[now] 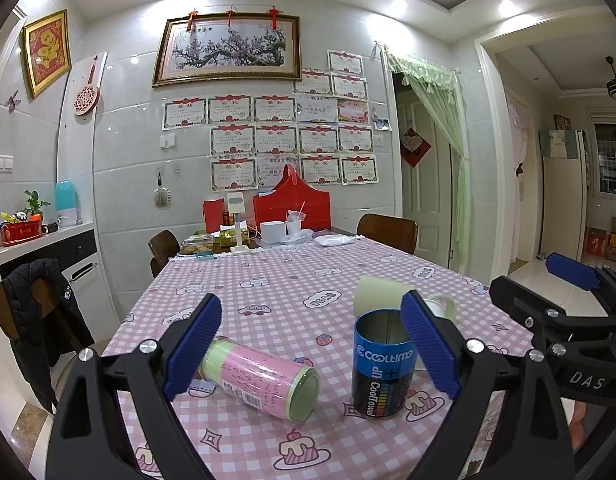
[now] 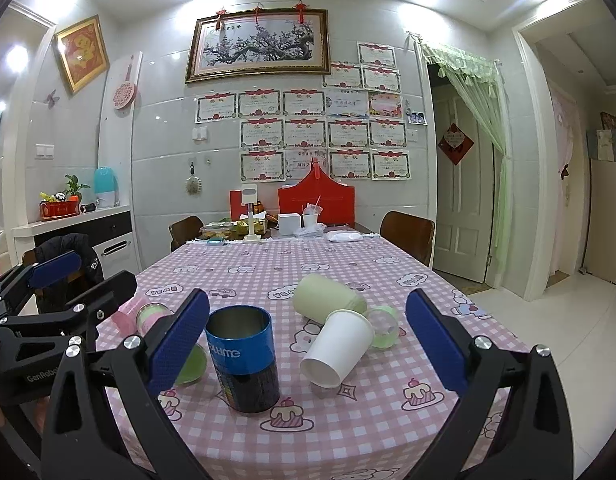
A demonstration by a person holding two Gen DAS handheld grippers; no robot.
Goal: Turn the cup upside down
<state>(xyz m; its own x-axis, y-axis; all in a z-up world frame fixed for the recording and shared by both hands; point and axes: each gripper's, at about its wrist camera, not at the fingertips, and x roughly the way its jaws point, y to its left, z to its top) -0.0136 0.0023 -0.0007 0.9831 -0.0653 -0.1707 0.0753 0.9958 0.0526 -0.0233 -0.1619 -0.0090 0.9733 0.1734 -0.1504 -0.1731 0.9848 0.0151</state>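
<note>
A white paper cup (image 2: 338,348) lies on its side on the pink checked tablecloth (image 2: 348,420), mouth toward me. My right gripper (image 2: 308,344) is open and empty, held just short of the cup, which shows between its fingers. A blue and black tin (image 2: 244,360) stands upright with its mouth up, beside the left finger. In the left wrist view the same tin (image 1: 382,364) stands by the right finger. My left gripper (image 1: 312,344) is open and empty over a pink and green can (image 1: 260,380) lying on its side.
A pale green cylinder (image 2: 328,300) and a small clear green cup (image 2: 384,326) lie behind the white cup. Boxes, a red stand and food crowd the far end of the table (image 2: 292,220). Wooden chairs (image 2: 408,236) stand around it.
</note>
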